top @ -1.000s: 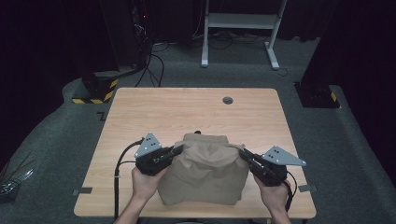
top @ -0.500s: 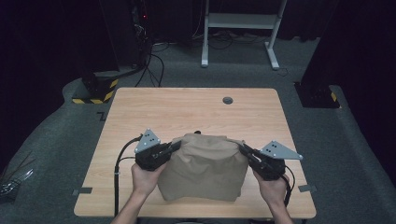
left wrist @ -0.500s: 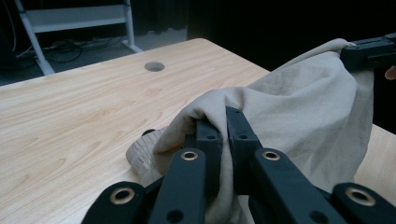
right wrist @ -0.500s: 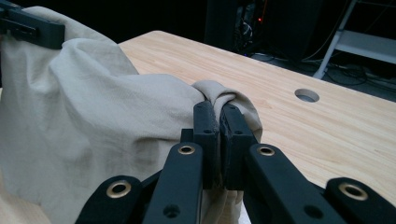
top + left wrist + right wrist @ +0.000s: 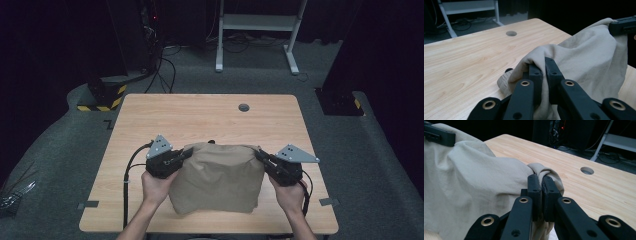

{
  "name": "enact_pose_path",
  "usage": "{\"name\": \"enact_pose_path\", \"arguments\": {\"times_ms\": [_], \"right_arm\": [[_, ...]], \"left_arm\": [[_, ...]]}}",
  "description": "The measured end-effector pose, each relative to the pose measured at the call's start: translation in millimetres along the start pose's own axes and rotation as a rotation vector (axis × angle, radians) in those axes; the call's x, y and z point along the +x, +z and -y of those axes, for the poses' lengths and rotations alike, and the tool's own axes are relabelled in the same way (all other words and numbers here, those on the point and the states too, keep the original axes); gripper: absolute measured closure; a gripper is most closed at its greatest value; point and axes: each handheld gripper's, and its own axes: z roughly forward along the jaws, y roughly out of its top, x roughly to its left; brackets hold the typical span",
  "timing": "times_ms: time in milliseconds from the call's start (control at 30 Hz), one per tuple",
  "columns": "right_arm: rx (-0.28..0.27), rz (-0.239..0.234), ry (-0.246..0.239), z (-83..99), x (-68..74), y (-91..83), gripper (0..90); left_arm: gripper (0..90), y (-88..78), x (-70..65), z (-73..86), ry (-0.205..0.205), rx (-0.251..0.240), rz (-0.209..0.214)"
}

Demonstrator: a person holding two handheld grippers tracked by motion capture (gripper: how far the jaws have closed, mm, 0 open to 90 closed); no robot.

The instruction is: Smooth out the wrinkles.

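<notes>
A tan cloth (image 5: 217,175) hangs bunched between my two grippers over the near half of the wooden table (image 5: 200,115). My left gripper (image 5: 186,154) is shut on the cloth's upper left corner. In the left gripper view the jaws (image 5: 543,65) pinch a fold of the cloth (image 5: 584,57). My right gripper (image 5: 261,155) is shut on the upper right corner. In the right gripper view the fabric (image 5: 474,182) wraps over the closed jaw tips (image 5: 541,182). The cloth's lower part rests on the table near the front edge.
A round cable hole (image 5: 243,107) sits in the table toward the far edge. A pale rolled piece (image 5: 504,81) lies on the table under the cloth's left side. Beyond the table are a white frame's legs (image 5: 255,30) and floor cables (image 5: 165,60).
Both grippers have edged slightly away from the person with the cloth's corners still pinched. The cloth keeps much the same shape.
</notes>
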Motion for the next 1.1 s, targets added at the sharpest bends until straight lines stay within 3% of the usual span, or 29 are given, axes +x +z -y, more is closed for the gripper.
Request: {"name": "enact_pose_path", "arguments": {"times_ms": [567,633,700,767,1100], "right_arm": [[0.03,0.02,0.023,-1.4,-15.1,24.0,86.7],[0.032,0.023,0.02,-1.5,-16.0,26.4,86.7],[0.039,0.027,0.019,-1.8,-15.7,29.1,86.7],[0.045,0.038,0.008,-2.2,-15.3,32.0,86.8],[0.049,0.047,0.016,-3.0,-19.0,38.3,86.7]], "left_arm": [[85.5,19.6,17.4,1.5,-0.036,0.017,-0.025],[85.1,22.3,18.3,1.7,-0.032,0.019,-0.044],[85.2,26.3,16.2,1.7,0.016,0.037,-0.088],[85.5,28.6,15.1,1.6,0.033,0.044,-0.102],[85.4,33.6,20.4,0.2,0.014,0.048,-0.099]]}}
